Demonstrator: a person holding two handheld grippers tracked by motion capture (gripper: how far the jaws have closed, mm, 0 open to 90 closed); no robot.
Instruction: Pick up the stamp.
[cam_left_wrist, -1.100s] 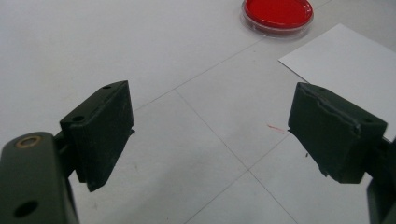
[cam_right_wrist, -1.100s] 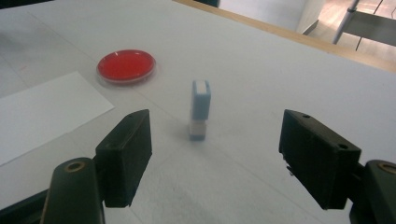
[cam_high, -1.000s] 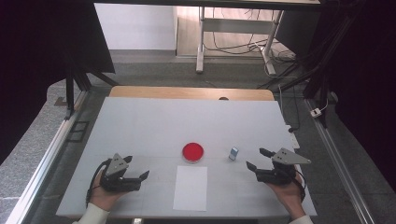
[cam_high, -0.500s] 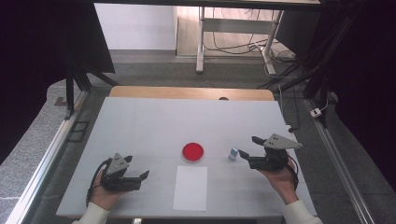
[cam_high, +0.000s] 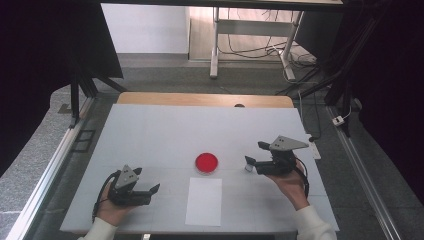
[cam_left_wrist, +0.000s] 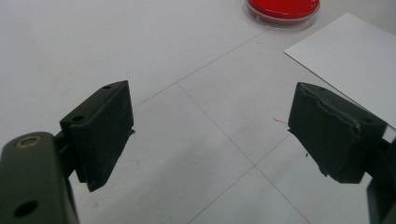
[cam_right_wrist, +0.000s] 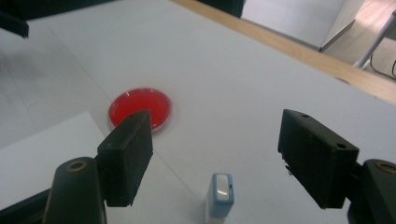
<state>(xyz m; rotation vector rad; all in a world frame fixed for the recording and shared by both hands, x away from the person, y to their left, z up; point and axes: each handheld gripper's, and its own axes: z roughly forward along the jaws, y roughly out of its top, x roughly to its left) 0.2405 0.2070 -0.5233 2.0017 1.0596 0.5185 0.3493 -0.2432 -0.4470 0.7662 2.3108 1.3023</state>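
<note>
Reaching with our right gripper (cam_right_wrist: 215, 154), jaws spread, toward the small blue-white stamp (cam_right_wrist: 220, 194) standing upright on the table (cam_high: 160, 135) near the red dish (cam_high: 206, 162), we risk tipping it if one jaw touches first, while our left gripper (cam_left_wrist: 210, 140) rests spread apart.

dish (cam_high: 206, 162) — red; small block (cam_right_wrist: 221, 194) — blue-white; paper sheet (cam_high: 204, 201) — white; table (cam_high: 150, 135) — white

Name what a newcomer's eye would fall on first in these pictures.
The red dish at the white table's middle stands out first, with a white sheet of paper just nearer the person. To its right, the open right gripper hovers by a small blue-and-white stamp.
</note>
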